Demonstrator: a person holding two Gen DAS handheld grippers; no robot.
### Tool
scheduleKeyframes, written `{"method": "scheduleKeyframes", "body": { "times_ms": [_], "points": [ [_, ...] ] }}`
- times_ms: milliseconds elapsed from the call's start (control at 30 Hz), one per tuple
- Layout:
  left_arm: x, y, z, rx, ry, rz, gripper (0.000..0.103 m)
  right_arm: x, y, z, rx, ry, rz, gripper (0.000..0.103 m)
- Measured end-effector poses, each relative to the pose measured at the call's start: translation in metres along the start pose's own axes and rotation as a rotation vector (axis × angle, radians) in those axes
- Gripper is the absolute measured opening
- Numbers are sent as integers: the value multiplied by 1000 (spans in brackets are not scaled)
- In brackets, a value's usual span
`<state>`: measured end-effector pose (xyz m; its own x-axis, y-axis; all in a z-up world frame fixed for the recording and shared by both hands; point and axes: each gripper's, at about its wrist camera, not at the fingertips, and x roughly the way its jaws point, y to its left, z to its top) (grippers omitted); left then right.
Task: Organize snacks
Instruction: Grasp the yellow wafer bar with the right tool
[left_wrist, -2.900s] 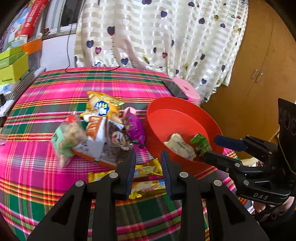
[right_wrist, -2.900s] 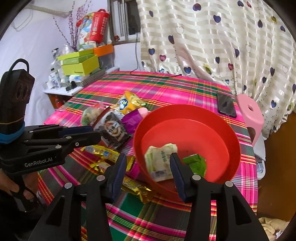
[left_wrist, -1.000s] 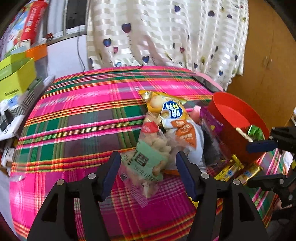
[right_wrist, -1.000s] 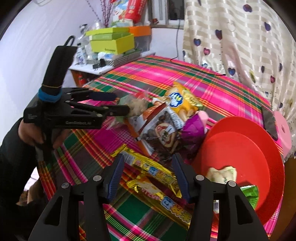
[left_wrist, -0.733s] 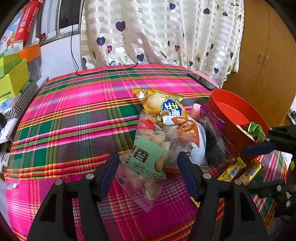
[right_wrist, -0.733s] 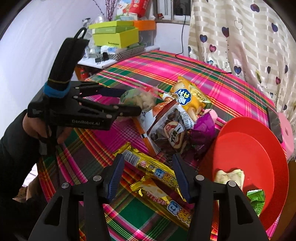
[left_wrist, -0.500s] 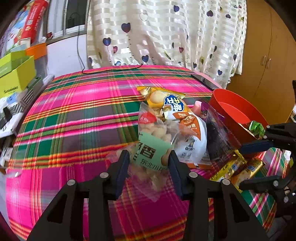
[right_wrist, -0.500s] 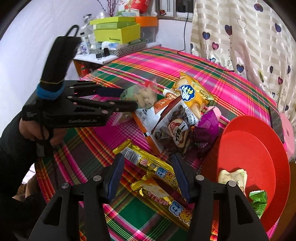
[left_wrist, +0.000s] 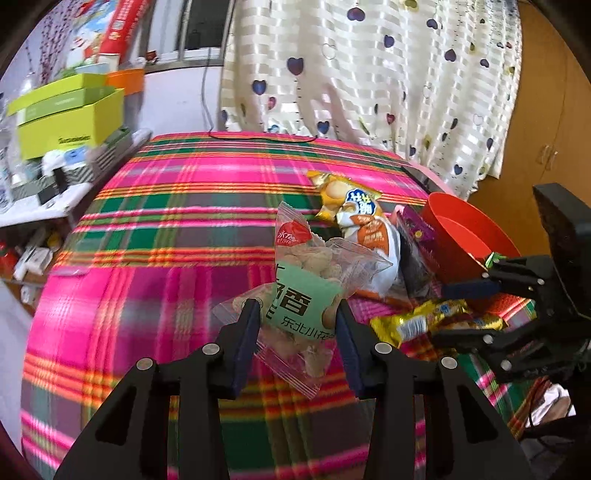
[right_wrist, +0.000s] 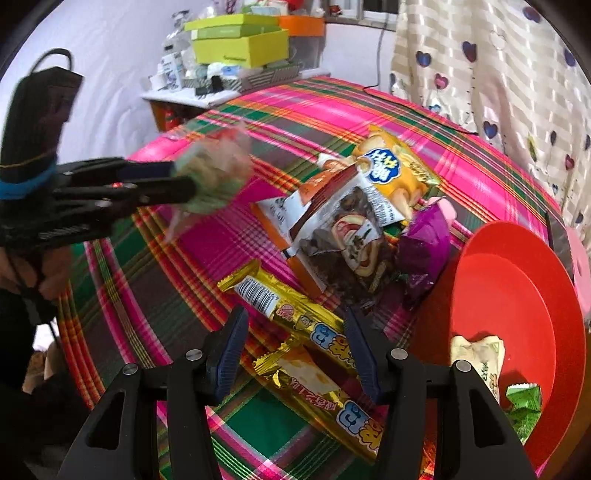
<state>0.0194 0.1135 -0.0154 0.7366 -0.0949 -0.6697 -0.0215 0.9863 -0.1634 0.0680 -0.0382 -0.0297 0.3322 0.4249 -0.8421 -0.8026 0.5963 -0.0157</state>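
Pink-green plaid tablecloth (left_wrist: 177, 206) across most of both views, heart-print curtain (left_wrist: 369, 74) along the top, green boxes (right_wrist: 240, 44) stacked upper left in the right-wrist view.

Left gripper (left_wrist: 295, 325) at lower centre of the left-wrist view, clamped on clear peanut bag (left_wrist: 306, 280) with green label; bag pinched between both fingers, looks lifted off the cloth. Same bag blurred at mid left of the right-wrist view (right_wrist: 214, 173), at the tip of the left gripper.

Right gripper (right_wrist: 295, 343) at bottom centre of the right-wrist view, fingers spread apart, gripping nothing, hanging over gold bars (right_wrist: 295, 317) lying on the cloth, two of them side by side.

Snack pile at centre of the right-wrist view: yellow bag (right_wrist: 395, 170) with blue logo at the top, dark-and-orange cake pack (right_wrist: 332, 229) below it, purple packet (right_wrist: 424, 247) to its right, just beside the bowl.

Red bowl (right_wrist: 517, 295) at right edge, holding pale packet (right_wrist: 480, 354) and green packet (right_wrist: 524, 406) near its lower rim. Bowl also at mid right of the left-wrist view (left_wrist: 458, 229), behind the right gripper.
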Motion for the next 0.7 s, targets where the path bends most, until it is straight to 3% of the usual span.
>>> {"method": "scheduleKeyframes", "body": {
  "times_ms": [200,367,400,467,533,700],
  "points": [
    [3,-4,-4,32,44,42,45,13,3,6,-72,47,-22,53],
    [16,-5,5,66,50,-18,58,27,4,8,-109,96,-23,52],
    [20,-5,5,74,60,-30,59,27,5,8,-115,97,-22,49],
    [30,-4,5,83,90,-44,62,28,4,8,-108,98,-12,33],
    [37,-5,3,77,112,-29,62,29,2,8,-98,94,-9,30],
    [33,-2,-3,23,77,-17,62,26,4,7,-78,67,8,26]
  ]
}}
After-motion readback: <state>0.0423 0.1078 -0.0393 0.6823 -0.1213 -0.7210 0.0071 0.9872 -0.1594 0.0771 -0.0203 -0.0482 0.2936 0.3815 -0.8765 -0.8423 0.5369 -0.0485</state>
